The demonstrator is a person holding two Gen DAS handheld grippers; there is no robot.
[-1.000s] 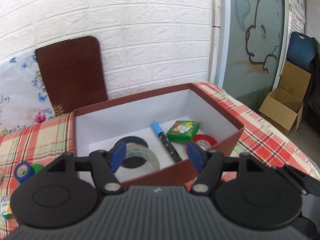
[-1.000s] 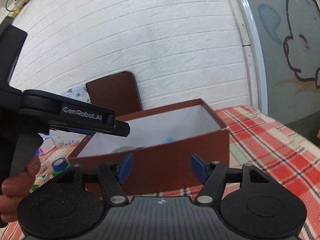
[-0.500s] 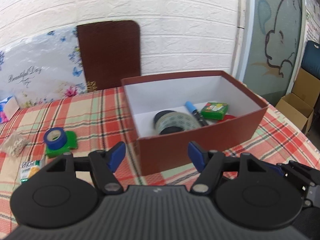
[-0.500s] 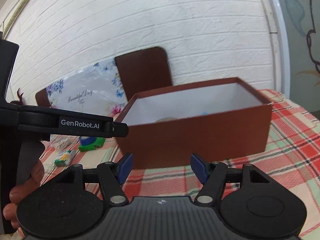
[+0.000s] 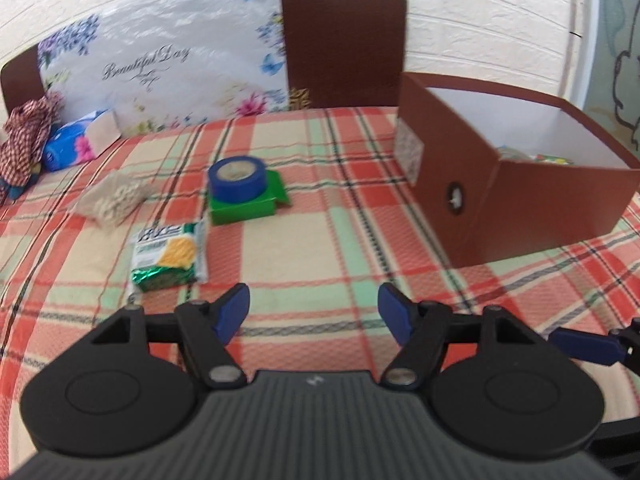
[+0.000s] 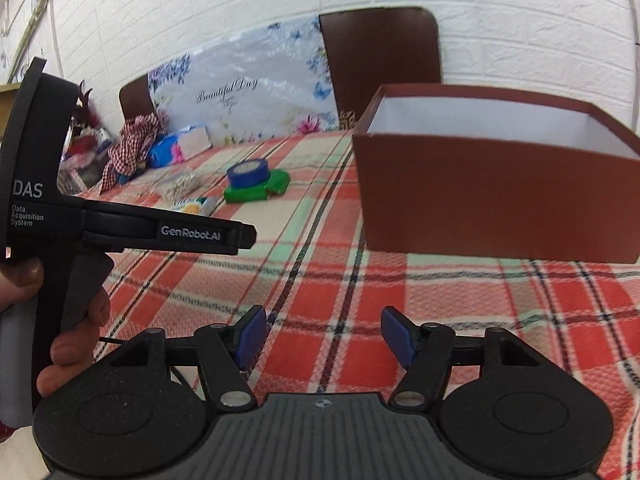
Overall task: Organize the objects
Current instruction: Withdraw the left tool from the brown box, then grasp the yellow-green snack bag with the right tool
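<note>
Floral board (image 5: 160,60): "Beautiful Day"

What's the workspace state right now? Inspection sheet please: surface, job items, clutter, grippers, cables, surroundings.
Surface: plaid tablecloth.
Job's things: brown box, open, some contents visible; blue tape roll resting on green holder; snack packet; pale pellet bag.
Clutter: tissue pack, checked cloth at the table's far left.
Grippers: left gripper and right gripper both open, empty.
Cables: thin black wire by the hand.
Surroundings: white brick wall, floral board, brown panel.
</note>
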